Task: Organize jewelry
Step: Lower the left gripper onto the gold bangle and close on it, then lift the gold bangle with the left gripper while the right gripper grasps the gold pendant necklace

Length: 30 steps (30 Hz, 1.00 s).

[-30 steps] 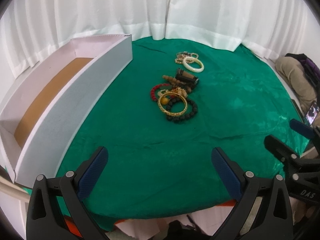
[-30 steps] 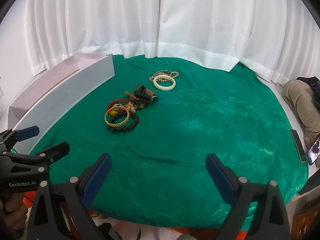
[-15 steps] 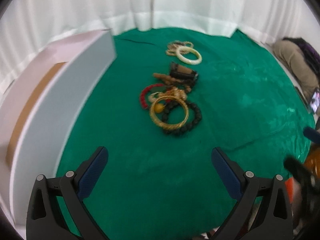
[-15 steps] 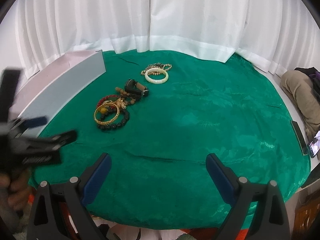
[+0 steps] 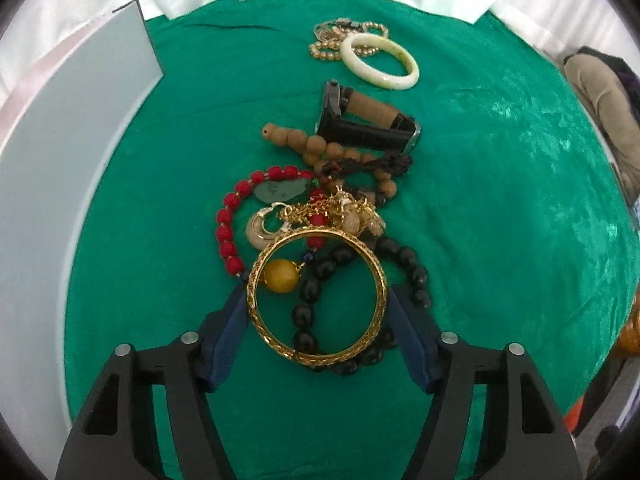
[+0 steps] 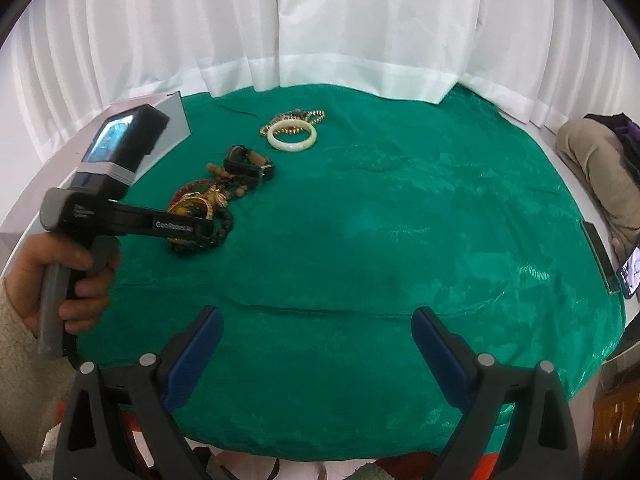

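A pile of jewelry lies on the green cloth [image 5: 500, 208]. A gold bangle [image 5: 256, 300] lies on a black bead bracelet [image 5: 416, 272], with a red bead strand [image 5: 228, 236], wooden beads [image 5: 316, 144] and a black watch [image 5: 360, 128] behind. A white bangle [image 5: 400, 80] lies farther back. My left gripper [image 5: 316, 312] is open, its fingers on either side of the gold bangle. It also shows in the right wrist view [image 6: 200, 228] over the pile [image 6: 208, 200]. My right gripper [image 6: 316, 340] is open and empty above bare cloth near the front edge.
A white open box [image 5: 60, 140] stands along the left side of the table. White curtains [image 6: 320, 32] hang behind. A phone [image 6: 630, 272] and folded clothes [image 6: 600, 160] lie off the right edge.
My left gripper has moved forward and down to the pile, and its fingers now flank the gold bangle. My right gripper has barely moved.
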Each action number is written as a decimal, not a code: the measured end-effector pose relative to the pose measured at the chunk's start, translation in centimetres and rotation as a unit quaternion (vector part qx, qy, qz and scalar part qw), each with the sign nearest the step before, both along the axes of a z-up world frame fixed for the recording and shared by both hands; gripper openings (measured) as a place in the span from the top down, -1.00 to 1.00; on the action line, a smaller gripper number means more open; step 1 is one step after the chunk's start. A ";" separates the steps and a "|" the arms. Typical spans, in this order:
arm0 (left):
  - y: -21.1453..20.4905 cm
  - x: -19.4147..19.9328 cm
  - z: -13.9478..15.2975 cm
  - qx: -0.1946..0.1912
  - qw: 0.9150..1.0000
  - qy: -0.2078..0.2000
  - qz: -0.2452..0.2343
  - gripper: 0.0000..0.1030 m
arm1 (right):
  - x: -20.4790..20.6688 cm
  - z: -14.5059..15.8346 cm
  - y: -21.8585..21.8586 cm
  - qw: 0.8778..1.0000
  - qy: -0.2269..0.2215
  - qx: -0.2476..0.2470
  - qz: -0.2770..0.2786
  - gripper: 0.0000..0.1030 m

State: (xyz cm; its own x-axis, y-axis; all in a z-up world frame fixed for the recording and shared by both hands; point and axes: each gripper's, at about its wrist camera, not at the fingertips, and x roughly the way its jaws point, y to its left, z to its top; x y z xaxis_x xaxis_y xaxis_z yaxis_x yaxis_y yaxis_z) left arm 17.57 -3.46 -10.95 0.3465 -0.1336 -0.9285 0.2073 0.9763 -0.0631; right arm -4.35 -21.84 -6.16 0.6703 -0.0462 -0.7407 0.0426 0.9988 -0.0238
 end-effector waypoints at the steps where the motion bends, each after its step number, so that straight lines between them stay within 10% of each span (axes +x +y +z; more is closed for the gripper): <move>1: 0.2 -0.2 0.2 0.000 1.000 -0.005 0.003 -0.35 | 0.0 0.0 0.0 1.000 0.001 0.001 0.000 -0.88; 22: 6.4 -8.1 6.4 -0.053 0.996 -0.059 0.040 -0.35 | -0.5 -0.3 1.6 1.000 0.003 -0.007 0.019 -0.88; 30: 10.2 -11.8 6.1 -0.050 0.994 -0.062 0.074 -0.35 | 4.3 0.1 -0.4 0.994 -0.008 0.073 0.077 -0.88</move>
State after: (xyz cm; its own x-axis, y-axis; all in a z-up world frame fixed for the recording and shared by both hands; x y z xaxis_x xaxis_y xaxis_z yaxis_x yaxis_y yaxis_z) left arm 5.75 6.78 -4.83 0.4798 -0.1614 -0.8624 0.0736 0.9869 -0.1437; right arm -0.08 -22.20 -6.07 0.6733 0.1650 -0.7207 -0.1115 0.9863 0.1216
